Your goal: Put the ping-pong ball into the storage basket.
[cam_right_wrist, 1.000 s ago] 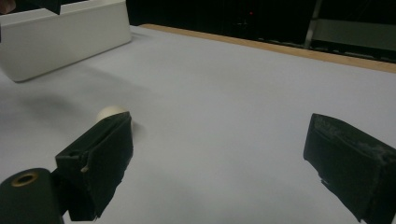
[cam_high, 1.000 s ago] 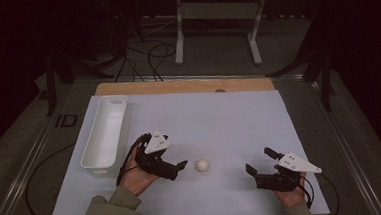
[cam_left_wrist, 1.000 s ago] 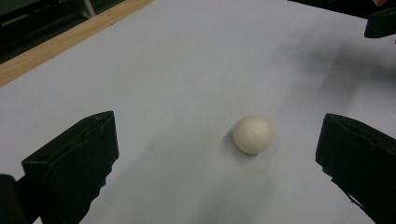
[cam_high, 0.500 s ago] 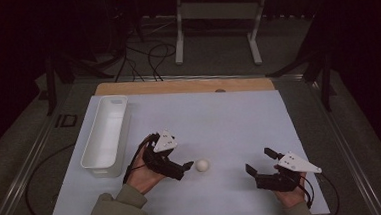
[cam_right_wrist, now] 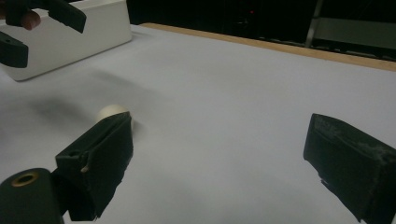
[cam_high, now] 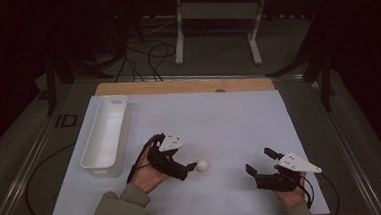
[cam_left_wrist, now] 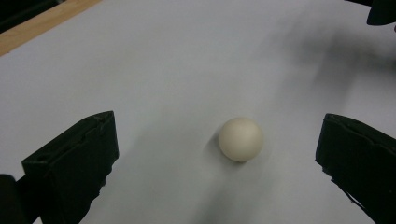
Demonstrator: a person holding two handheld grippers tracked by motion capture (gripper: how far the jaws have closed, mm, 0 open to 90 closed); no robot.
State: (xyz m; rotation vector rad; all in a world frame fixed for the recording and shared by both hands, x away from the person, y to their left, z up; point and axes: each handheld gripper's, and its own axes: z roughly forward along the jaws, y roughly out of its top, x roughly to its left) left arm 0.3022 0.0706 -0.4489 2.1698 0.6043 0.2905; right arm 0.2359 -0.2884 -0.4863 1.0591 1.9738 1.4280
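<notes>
The left gripper point(cam_high: 191, 166) has slid forward and to the right across the white sheet since a second ago, closing the gap to the small white ball point(cam_high: 202, 165), while the right gripper point(cam_high: 258, 161) has not budged from its spot near the front right corner. From where I stand, the ball sits on the bare sheet just off the tips of the left jaws; in the left gripper view the ball point(cam_left_wrist: 241, 139) lies between the two black jaws, which stand wide apart, nearer the right-hand one and not yet touched by either. The right gripper rests low on the table, well apart from the ball, its jaws also spread wide and holding nothing. The white bin point(cam_high: 105, 135) waits along the left side of the sheet, empty as far as I can see. This looks like the approach just before a pick: the ball is framed but not gripped. I'd say the next move calls for easing a little further forward so the ball sits centred, then closing gently, since a round, light thing like this would readily roll or squirt away from a lopsided pinch.
</notes>
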